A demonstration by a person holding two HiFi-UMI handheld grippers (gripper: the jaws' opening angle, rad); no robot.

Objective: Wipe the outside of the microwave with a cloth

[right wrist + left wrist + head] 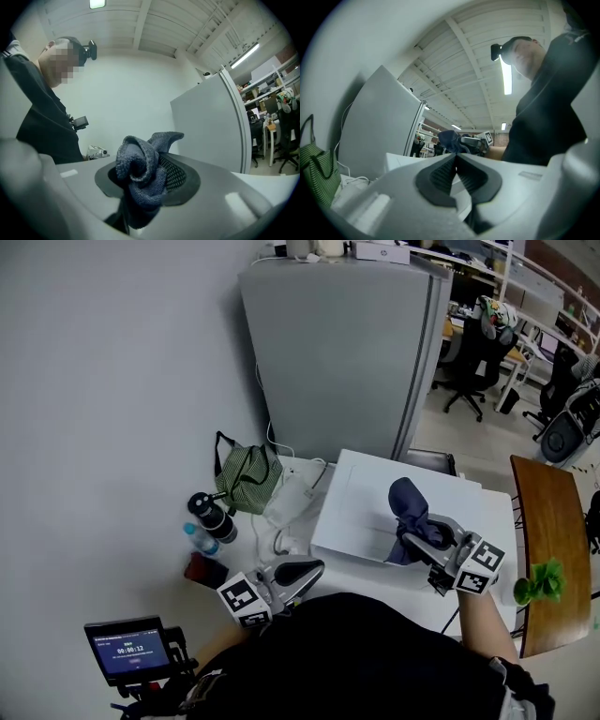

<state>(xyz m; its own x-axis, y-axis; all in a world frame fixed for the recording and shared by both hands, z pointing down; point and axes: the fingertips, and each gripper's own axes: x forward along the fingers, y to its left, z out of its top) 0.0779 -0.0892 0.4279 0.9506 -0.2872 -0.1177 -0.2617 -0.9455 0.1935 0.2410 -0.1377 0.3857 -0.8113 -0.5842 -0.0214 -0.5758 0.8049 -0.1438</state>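
The white microwave (361, 507) stands on a table in front of me, and I look down on its flat top. My right gripper (411, 542) is shut on a dark blue cloth (410, 506) and holds it over the right part of that top. In the right gripper view the cloth (140, 171) bunches up between the black pads (176, 176). My left gripper (305, 575) hovers by the microwave's near left corner, shut and empty. The left gripper view shows its jaws (456, 161) pressed together, with the cloth (449, 139) beyond.
A grey fridge (347, 352) stands behind the microwave. To the left lie a green bag (246, 476), a black bottle (211, 517), a water bottle (202, 540) and white cables. A wooden table (548, 540) with a green thing (539, 582) is on the right.
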